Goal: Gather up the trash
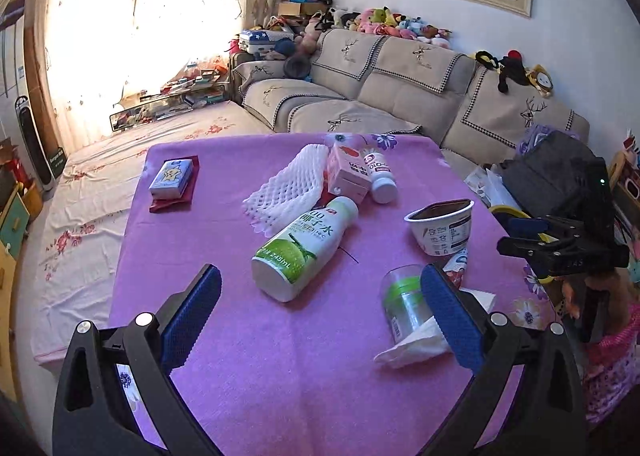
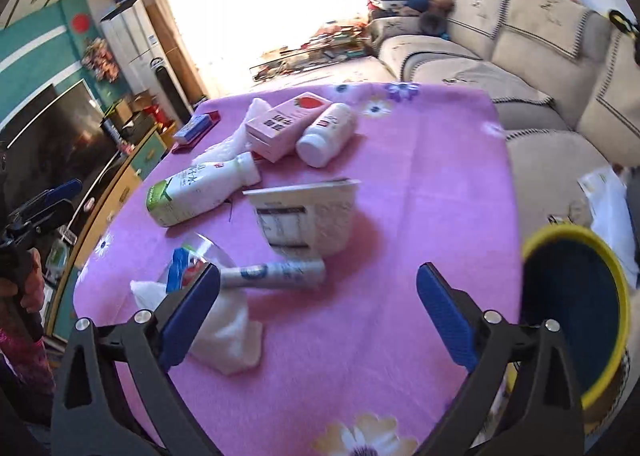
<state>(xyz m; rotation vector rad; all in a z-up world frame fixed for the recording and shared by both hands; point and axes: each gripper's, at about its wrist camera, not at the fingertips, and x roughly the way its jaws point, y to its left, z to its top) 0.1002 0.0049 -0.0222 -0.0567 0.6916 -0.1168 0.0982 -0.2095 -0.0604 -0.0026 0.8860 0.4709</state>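
Almost nothing looks picked up yet. The trash lies spread over the counter [image 1: 248, 356] with its purple cloth, and both claws are empty. The left claw [image 1: 320, 310] is spread wide above the near part of the counter, and the right claw [image 2: 318, 310] is spread wide too, over the near edge. A yellow-rimmed bin [image 2: 572, 308] sits just past the right side of the counter, and I think the trash should go there; its inside looks dark, so I cannot tell if anything is in it. Left to collect: the green and white bottle [image 1: 302, 248], the white foam net [image 1: 286, 186], the pink carton [image 1: 347, 172], the small white bottle [image 1: 378, 174], the yogurt cup [image 1: 440, 230], the clear cup [image 1: 402, 300], the white tissue [image 1: 416, 344], and a crumpled wrapper tube [image 2: 276, 274]. A small blue box [image 1: 171, 176] sits on a red packet at the far left; I cannot tell if that is trash. The green and white bottle lies on its side, its long way slanting across the counter, with its cap end toward the foam net and its flat bottom toward the left claw. The small white bottle also lies down, its cap toward the near side. The yogurt cup stands up with its mouth open to the top. The clear cup lies tipped over beside the tissue.
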